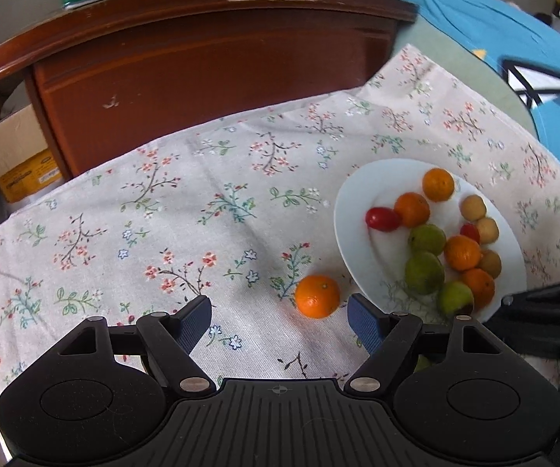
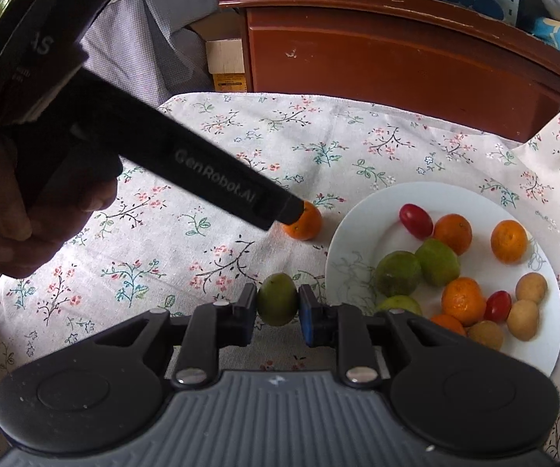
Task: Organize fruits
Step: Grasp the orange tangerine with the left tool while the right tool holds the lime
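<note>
Your right fingers are pinching a small green fruit between their pads, holding it just clear of the flowered cloth that is covering the bench. Your left fingers are standing spread with nothing between them, pointing down at the cloth.

The relation that matters for the left hand: the loose orange is lying on the cloth just ahead of the spread fingers and off to their right, close beside the right-hand pad and just short of the white plate. It is round, so no long axis is dictating the approach; I judge you will need to shift the fingers rightward to centre it in the gap. The left hand is plainly the nearer one to it. For the right hand, the plate is lying to the right of the held fruit and a little ahead, already carrying oranges, green fruits, red tomatoes and small tan fruits.

Readable writing: the body of the left gripper, crossing the right wrist view, is showing "GenRobot.AI". The boxes on the wooden cabinet are carrying print too blurred to read.
</note>
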Tool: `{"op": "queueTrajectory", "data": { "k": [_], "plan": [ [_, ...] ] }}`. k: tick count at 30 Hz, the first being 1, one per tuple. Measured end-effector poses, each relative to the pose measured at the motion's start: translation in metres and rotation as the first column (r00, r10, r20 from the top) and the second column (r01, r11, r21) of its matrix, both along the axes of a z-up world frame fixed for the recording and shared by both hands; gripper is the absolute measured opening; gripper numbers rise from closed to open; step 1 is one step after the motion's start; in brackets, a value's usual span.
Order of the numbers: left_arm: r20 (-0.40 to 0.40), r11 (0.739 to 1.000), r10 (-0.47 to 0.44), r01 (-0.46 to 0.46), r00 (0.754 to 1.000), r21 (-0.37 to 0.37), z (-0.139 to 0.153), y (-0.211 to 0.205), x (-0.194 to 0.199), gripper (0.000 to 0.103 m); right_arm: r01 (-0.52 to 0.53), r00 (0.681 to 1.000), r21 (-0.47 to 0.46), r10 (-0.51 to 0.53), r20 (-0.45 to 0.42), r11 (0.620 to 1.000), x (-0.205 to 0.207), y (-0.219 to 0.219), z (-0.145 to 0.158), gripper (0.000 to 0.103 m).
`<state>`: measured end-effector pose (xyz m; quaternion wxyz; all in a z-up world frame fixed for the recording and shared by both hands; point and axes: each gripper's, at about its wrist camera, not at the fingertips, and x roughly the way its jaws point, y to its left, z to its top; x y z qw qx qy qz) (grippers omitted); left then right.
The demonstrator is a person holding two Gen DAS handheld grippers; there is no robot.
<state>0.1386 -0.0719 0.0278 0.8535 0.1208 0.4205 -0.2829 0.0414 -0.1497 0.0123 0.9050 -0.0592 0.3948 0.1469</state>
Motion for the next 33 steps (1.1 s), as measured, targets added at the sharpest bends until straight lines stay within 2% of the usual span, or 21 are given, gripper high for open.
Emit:
{"op": "queueTrajectory", "data": {
  "k": [3, 7, 9, 12, 14, 20, 26, 33],
  "plan": [
    [0.052, 0.998, -0.045, 0.043, 0.998, 0.045, -0.006, -0.006, -0.006, 0.075, 0.006, 1.000, -0.003, -0.006, -0.014, 1.000, 0.001, -0.002, 0.000, 0.022],
    [0.037, 0.998, -0.065, 0.064, 0.997, 0.012, -0.011, -0.007, -0.003, 0.067, 0.037, 0.998, 0.006, -0.037, -0.045, 0.999, 0.002, -0.008, -0.001, 0.022],
    [0.043, 0.997, -0.074, 0.074, 0.996, -0.001, -0.011, -0.008, -0.003, 0.067, 0.053, 0.997, 0.029, -0.051, -0.063, 0.998, 0.003, -0.013, -0.001, 0.022],
    [0.031, 0.996, -0.093, 0.094, 0.995, -0.010, -0.014, -0.011, -0.003, 0.057, 0.068, 0.995, 0.056, -0.064, -0.076, 0.996, 0.004, -0.016, 0.000, 0.022],
    [0.023, 0.994, -0.113, 0.113, 0.993, 0.003, -0.019, -0.016, -0.002, 0.042, 0.078, 0.994, 0.071, -0.072, -0.083, 0.994, 0.005, -0.018, 0.000, 0.022],
    [0.023, 0.991, -0.134, 0.135, 0.991, -0.020, -0.021, -0.021, -0.001, 0.027, 0.085, 0.992, 0.082, -0.077, -0.097, 0.993, 0.007, -0.019, -0.002, 0.022],
    [0.041, 0.993, -0.121, 0.121, 0.992, -0.010, -0.017, -0.019, -0.004, 0.026, 0.092, 0.991, 0.087, -0.083, -0.105, 0.992, 0.008, -0.018, -0.002, 0.022],
    [0.090, 0.998, -0.048, 0.051, 0.995, -0.036, 0.016, 0.000, -0.011, 0.026, 0.107, 0.991, 0.104, -0.097, -0.093, 0.989, 0.007, -0.017, 0.006, 0.022]
  ]
}}
